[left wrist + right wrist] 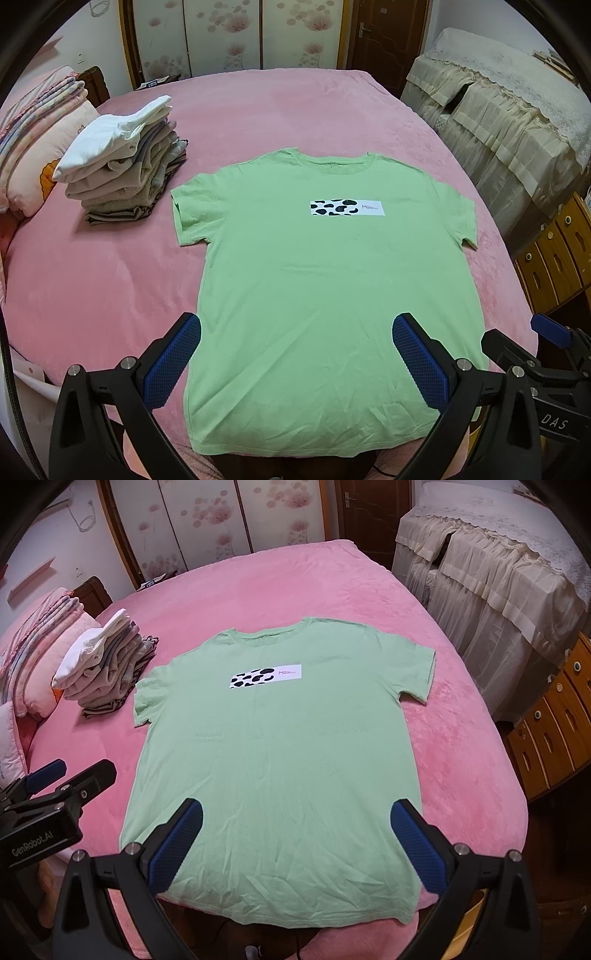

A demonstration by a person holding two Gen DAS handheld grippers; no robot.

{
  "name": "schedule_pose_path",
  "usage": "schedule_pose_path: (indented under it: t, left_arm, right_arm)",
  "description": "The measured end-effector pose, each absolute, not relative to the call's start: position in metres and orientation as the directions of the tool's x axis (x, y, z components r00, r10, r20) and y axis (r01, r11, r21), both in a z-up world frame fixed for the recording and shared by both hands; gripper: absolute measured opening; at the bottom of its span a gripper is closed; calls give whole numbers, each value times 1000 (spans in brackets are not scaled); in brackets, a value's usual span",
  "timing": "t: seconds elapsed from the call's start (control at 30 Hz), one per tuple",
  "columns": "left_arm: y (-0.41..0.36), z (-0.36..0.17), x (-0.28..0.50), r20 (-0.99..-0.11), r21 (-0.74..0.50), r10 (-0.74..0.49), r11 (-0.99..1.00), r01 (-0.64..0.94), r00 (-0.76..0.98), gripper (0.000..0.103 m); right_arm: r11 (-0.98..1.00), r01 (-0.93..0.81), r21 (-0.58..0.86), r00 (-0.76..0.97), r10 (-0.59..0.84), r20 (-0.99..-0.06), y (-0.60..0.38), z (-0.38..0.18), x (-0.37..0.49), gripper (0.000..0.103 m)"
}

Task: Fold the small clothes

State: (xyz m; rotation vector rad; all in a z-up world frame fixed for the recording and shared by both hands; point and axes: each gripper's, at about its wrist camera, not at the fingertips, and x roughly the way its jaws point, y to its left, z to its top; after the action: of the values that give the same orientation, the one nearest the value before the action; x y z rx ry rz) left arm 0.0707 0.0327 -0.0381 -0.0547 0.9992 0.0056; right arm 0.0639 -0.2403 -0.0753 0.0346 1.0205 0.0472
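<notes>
We see a bed (258, 110) with a pink cover. On it a green T-shirt (317, 295) lies flat, front side up, neck to the far end and hem at the near edge. To the left of the shirt, a little apart, stands a pile of folded clothes (125, 166), white piece on top. Pillows (40, 155) lie at the left edge, beside the pile.

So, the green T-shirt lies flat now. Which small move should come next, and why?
Probably lower the left gripper to the left sleeve to fold it inward. The green T-shirt lies spread flat, print up, and both grippers, left and right gripper, hang open above its hem, holding nothing.
</notes>
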Motion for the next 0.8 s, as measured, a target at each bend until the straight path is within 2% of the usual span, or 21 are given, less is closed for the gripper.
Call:
schedule_pose_path:
  t: [0.8]
  left_arm:
    - [52,-44,99,-824,-51,-40,999,-4,565,103]
  right_arm:
    - [999,-45,16,550,38,-834,-214,-76,96,102]
